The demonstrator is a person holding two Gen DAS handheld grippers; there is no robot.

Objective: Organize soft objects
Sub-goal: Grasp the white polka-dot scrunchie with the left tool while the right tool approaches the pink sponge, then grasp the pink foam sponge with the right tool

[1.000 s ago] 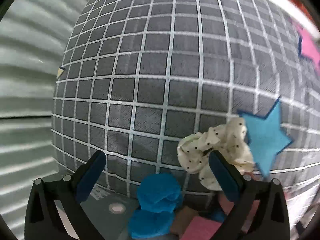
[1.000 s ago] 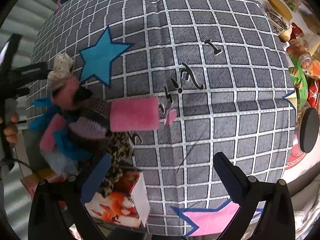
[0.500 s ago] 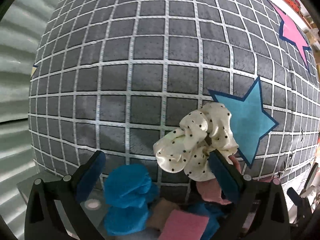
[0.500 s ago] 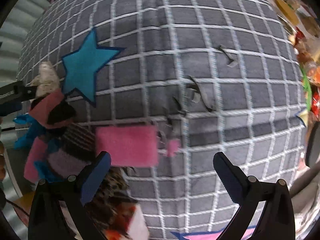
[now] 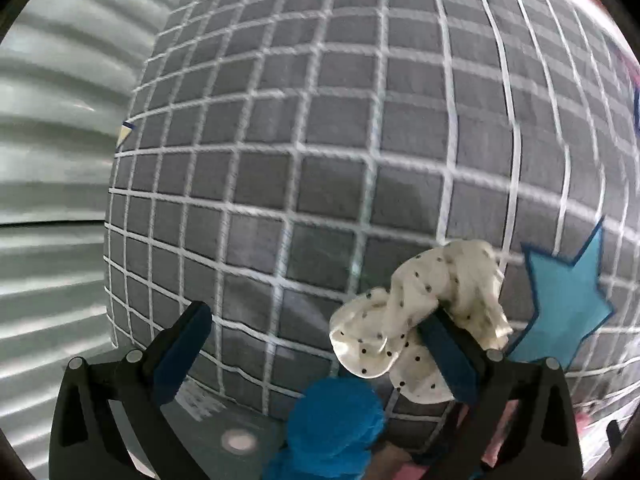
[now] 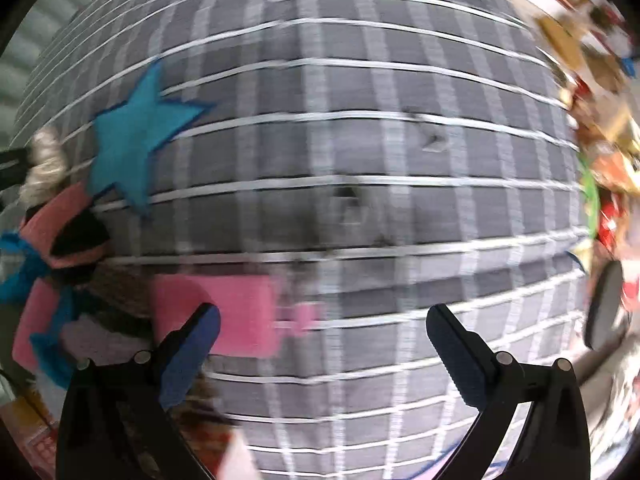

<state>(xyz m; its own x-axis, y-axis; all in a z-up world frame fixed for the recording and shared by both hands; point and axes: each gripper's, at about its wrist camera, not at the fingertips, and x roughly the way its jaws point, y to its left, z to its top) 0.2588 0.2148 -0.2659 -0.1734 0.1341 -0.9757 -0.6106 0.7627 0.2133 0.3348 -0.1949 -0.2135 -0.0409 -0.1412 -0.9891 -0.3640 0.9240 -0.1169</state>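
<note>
We're hovering over a grid cloth (image 5: 320, 160), both grippers (image 5: 316, 344) (image 6: 322, 344) gaping wide, left finger (image 5: 448, 354) touching scrunchie (image 5: 420, 320).

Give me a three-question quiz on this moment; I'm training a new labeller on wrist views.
1. True or false: the left gripper has its jaws shut on the scrunchie.
2. Which colour is the star beside the scrunchie? A pink, B blue, C yellow.
3. Fill in: in the right wrist view, the pink sponge lies by the right gripper's ____ finger.

Key
1. False: the jaws are open; the scrunchie drapes around one finger only.
2. B.
3. Left.
</note>
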